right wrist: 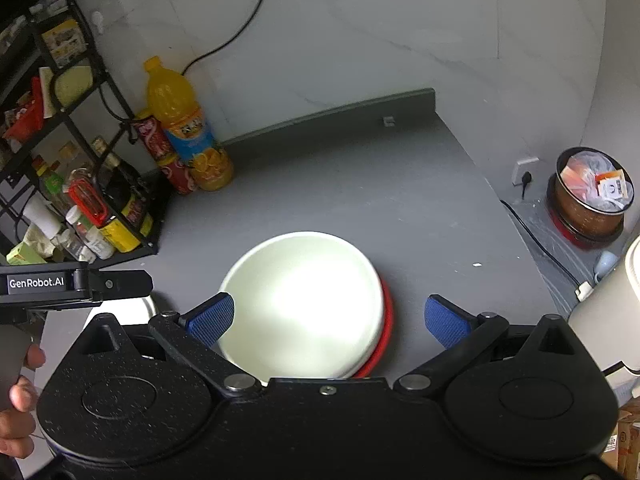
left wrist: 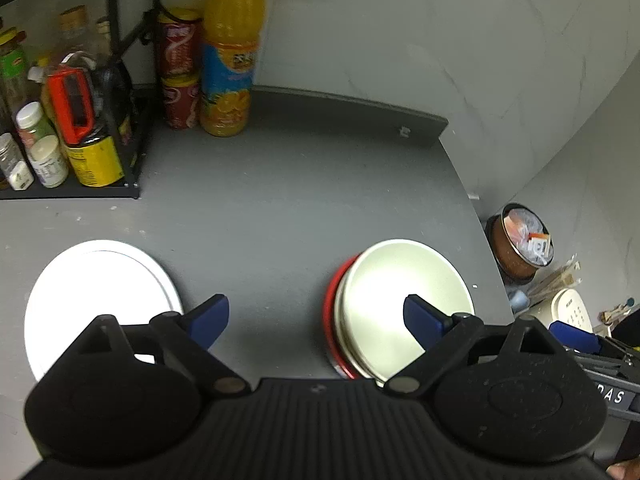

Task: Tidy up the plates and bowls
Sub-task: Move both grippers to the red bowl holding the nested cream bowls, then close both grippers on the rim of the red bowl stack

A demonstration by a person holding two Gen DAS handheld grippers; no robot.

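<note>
A white plate [left wrist: 100, 296] lies flat on the grey counter [left wrist: 280, 208] at the left. A cream bowl [left wrist: 384, 300] sits nested in a red bowl [left wrist: 332, 308] at the right. My left gripper [left wrist: 316, 318] is open and empty above the counter between the plate and the bowls. In the right wrist view the cream bowl [right wrist: 304, 304] sits in the red bowl [right wrist: 386, 332]. My right gripper [right wrist: 330, 320] is open and empty just over the bowls, its left finger above the cream bowl's rim. A sliver of the plate [right wrist: 146, 304] shows under the left gripper's body.
A black rack [left wrist: 132, 152] of jars and bottles stands at the back left. An orange juice bottle [left wrist: 230, 52] and stacked red cans [left wrist: 180, 68] stand beside it. A brown waste bin [right wrist: 588, 196] and a white appliance [right wrist: 604, 308] sit past the counter's right edge.
</note>
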